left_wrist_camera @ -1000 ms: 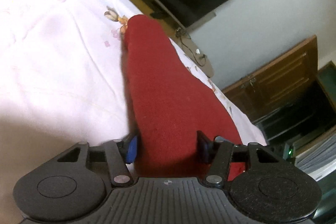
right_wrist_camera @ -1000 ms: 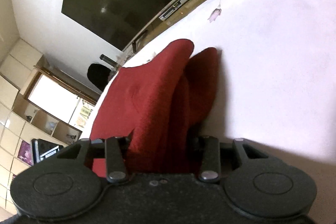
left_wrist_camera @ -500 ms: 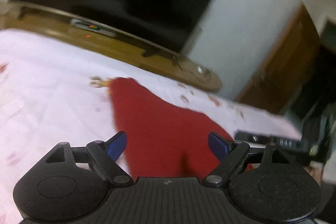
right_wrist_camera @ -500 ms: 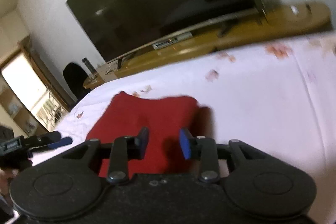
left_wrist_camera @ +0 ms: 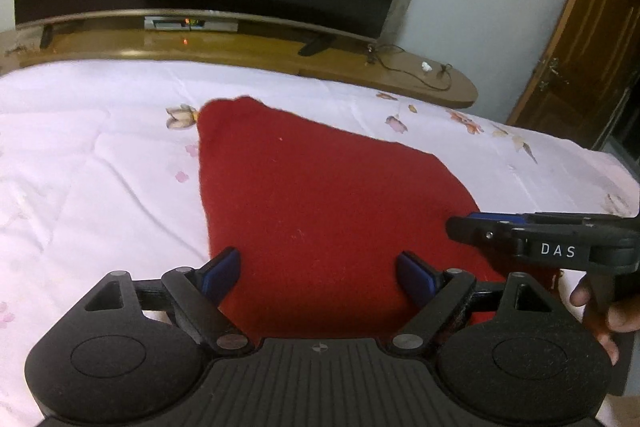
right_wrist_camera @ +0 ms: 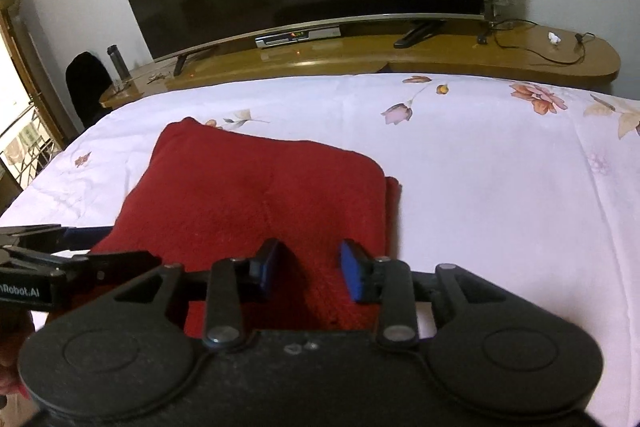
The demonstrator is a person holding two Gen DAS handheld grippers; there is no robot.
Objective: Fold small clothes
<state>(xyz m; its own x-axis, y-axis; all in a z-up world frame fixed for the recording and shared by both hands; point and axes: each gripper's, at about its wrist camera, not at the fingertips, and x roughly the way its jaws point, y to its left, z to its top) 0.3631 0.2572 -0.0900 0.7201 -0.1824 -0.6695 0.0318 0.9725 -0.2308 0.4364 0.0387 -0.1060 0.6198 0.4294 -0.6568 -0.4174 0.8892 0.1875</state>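
Hovering my left gripper (left_wrist_camera: 318, 273) and right gripper (right_wrist_camera: 306, 269) — both spread, holding nothing — over the folded red cloth (left_wrist_camera: 320, 195) on the flowered bedsheet (right_wrist_camera: 500, 179), I judge it soft, light, limp — best pinched at near corners.

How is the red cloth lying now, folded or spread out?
Folded. In the right wrist view the red cloth lies flat on the bed sheet, and a second layer edge shows along its right side.
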